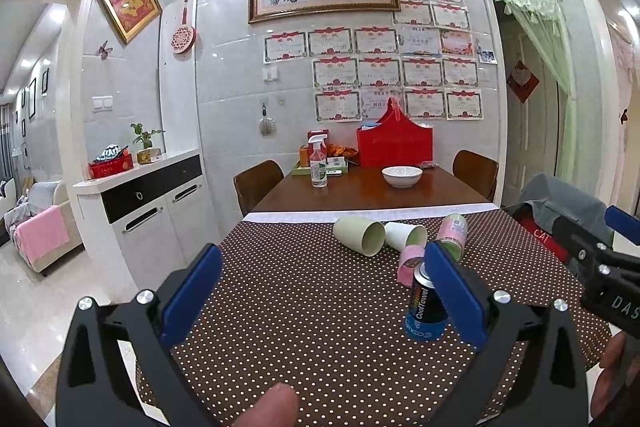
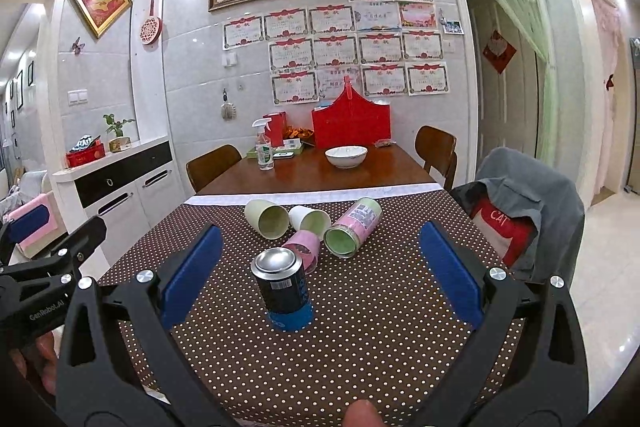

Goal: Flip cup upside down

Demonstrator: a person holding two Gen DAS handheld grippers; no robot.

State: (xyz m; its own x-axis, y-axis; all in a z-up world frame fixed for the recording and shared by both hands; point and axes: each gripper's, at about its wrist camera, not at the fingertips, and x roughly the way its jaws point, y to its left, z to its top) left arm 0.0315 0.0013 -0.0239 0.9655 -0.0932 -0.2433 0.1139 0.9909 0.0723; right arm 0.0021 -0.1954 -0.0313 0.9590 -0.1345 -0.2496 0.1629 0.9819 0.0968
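A dark blue can-shaped cup [image 2: 285,291] stands upside down on the dotted brown tablecloth [image 2: 360,347], its metal base up. It also shows in the left wrist view [image 1: 426,303], partly behind a finger. Behind it lie several cups on their sides: a pale green cup [image 2: 267,218], a white cup [image 2: 310,218], a pink cup [image 2: 303,249] and a pink labelled cup with green inside [image 2: 352,227]. My right gripper [image 2: 320,267] is open, its jaws on either side of the dark cup and apart from it. My left gripper [image 1: 324,287] is open and empty, to the left.
A white bowl [image 2: 346,155] and spray bottle [image 2: 264,147] stand on the bare wooden table end, with a red box [image 2: 351,125] behind. A chair draped in grey cloth [image 2: 524,211] stands right of the table. A white cabinet [image 2: 116,183] is at left.
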